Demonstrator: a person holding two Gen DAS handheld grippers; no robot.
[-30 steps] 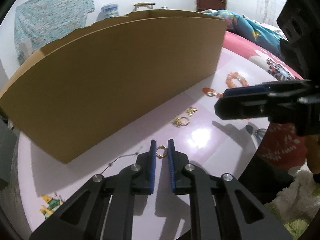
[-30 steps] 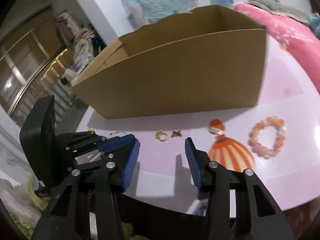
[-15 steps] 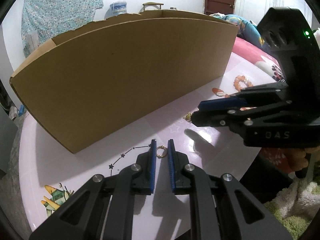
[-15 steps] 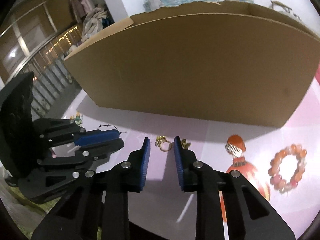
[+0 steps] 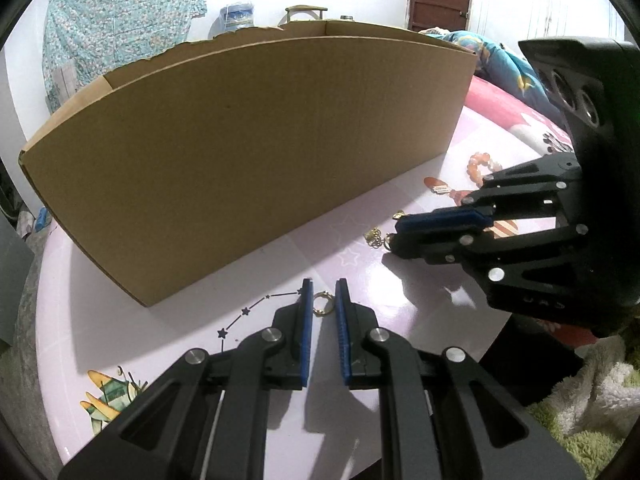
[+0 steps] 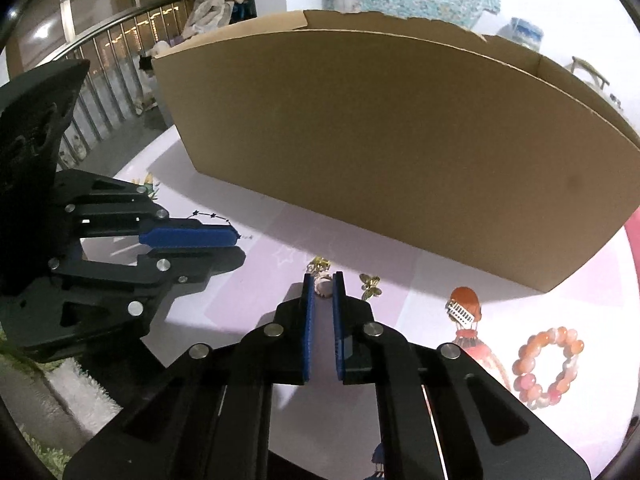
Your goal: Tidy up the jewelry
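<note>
Item, left gripper (image 5: pixel 323 300): jaws drawn close on either side of a small gold ring (image 5: pixel 321 305) that stands between the blue pads at their tips, at 12 o'clock in the wrist view; whether the pads actually press it cannot be told. Item, right gripper (image 6: pixel 324 286): jaws likewise nearly closed, a second ring (image 6: pixel 322 285) between the tips (contact again uncertain), gold charm (image 6: pixel 370 284) just beside at 2 o'clock, bead bracelet (image 6: pixel 549 363) well apart at 4 o'clock. Cardboard box (image 6: pixel 400 152), the likely destination, lies straight ahead at 12 o'clock of both grippers, its long wall broadside across their approach, the right gripper seeming nearer its wall.
</note>
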